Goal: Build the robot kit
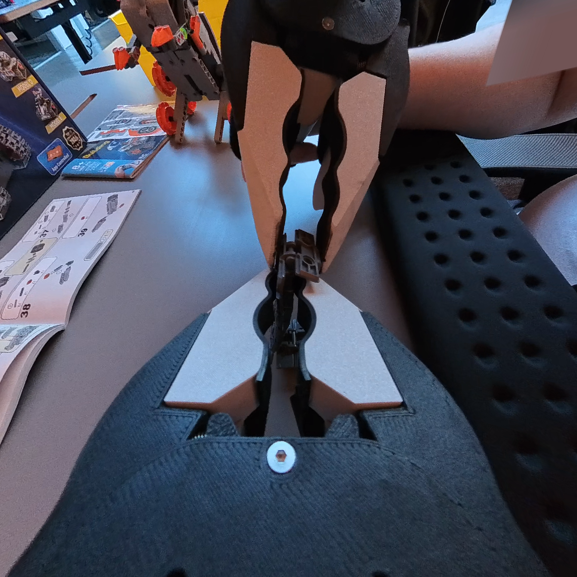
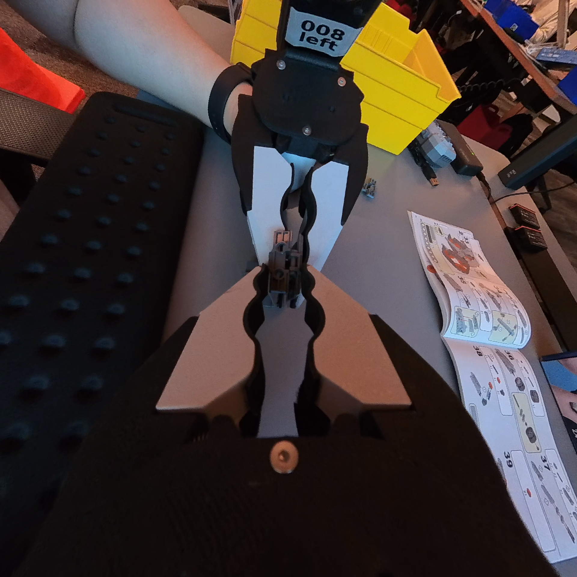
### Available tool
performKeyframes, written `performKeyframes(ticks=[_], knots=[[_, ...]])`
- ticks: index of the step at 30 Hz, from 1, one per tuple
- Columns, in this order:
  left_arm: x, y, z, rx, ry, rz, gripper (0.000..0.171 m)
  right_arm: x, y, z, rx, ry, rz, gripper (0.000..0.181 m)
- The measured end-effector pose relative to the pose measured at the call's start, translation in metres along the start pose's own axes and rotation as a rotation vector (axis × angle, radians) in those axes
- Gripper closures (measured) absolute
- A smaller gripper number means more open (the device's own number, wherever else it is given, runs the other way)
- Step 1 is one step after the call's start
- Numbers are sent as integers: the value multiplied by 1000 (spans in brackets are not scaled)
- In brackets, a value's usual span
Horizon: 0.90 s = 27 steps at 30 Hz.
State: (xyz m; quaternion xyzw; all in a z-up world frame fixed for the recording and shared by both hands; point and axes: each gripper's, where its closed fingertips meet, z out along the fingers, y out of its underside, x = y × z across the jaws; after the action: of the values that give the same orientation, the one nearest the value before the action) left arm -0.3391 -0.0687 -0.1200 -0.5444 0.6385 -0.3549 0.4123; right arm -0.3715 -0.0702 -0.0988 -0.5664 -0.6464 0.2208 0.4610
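Between the two tips: dark grey brick assembly (image 1: 296, 259) (image 2: 282, 274), hanging just above the grey table (image 1: 187, 218).
Left gripper (image 1: 285, 282): clamping its flat dark strip, fingers nearly together.
Right gripper (image 2: 282, 268): pinching the chunky grey block end, meeting the left nose to nose.
Handling: probably light, rigid, loosely pinned; gripping solid block faces, not thin pins.
Around: open instruction booklet (image 1: 62, 243) (image 2: 487, 312), black perforated pad (image 1: 487, 281), yellow bin (image 2: 396, 71), orange-wheeled model (image 1: 184, 59).

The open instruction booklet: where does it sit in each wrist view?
Left wrist view: the open instruction booklet lies at the left edge, on the table left of the two grippers.
Right wrist view: it lies at the right, running down toward the lower right corner.
Shared landmark: the black pad with holes, on the opposite side.
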Motion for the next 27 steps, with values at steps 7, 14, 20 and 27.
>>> performKeyframes(ticks=[7,14,20,27], knots=[[-1,0,0,-4,-2,2,165,0,1,0,-30,14,-11,163],[-3,0,0,-2,-10,-14,165,2,-4,2,-1,-5,73,158],[-6,0,-1,0,-17,-29,165,3,-6,5,11,-18,111,160],[-5,1,0,-5,-20,-11,164,0,-5,4,-30,5,31,162]])
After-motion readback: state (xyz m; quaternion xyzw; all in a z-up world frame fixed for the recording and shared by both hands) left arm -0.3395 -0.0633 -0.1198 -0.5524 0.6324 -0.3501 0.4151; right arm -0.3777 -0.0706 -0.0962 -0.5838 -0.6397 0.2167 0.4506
